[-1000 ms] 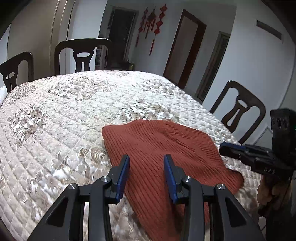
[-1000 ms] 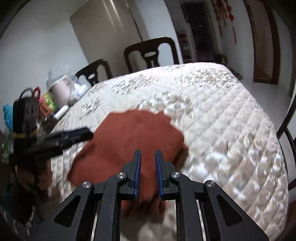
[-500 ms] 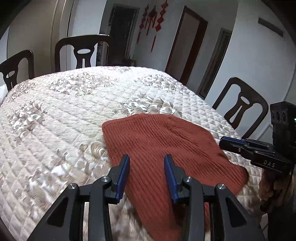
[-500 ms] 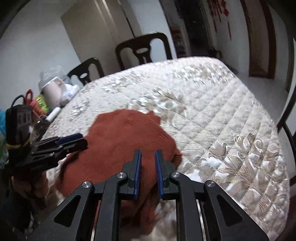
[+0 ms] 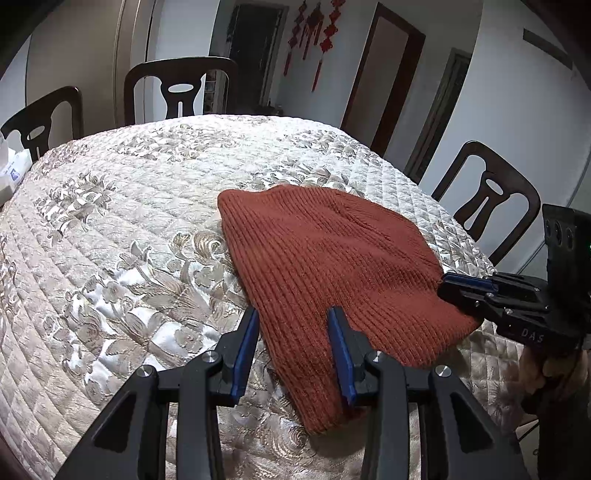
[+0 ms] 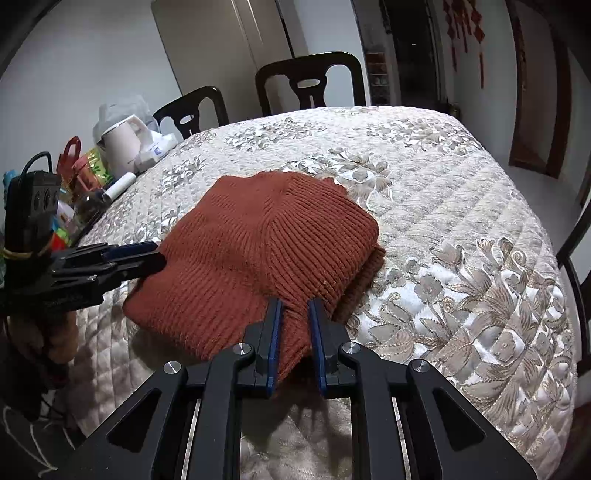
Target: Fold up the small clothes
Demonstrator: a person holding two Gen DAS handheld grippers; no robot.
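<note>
Rust-red ribbed knit, folded, lies flat on the quilted floral cloth covering the table, toward the near edge; in the right wrist view we see a 2nd layer of the same knit showing under its right side. We hold the right gripper at the knit's near corner: its blue pads stand narrowly apart w/ a bunched fold of knit pinched between them, fabric touching both pads. The left gripper sits over the knit's near left corner, jaws spread; the knit's left edge runs through the gap, close to the left pad, and the fabric passes under the right pad, but neither pad presses it, so we read this claw as open, gripping nothing. Each gripper also shows in the other's view: the right one enters from the right in the left wrist view, tips at the knit's edge; the left one enters from the left in the right wrist view, tips just at the knit's left side, a hand around its handle. Around the table stand dark wooden chairs. At the table's far left, per the right wrist view: a white kettle, a plastic bag behind it, a white roll & assorted coloured packets. Red knot ornaments hang on the back wall beside a dark doorway.
</note>
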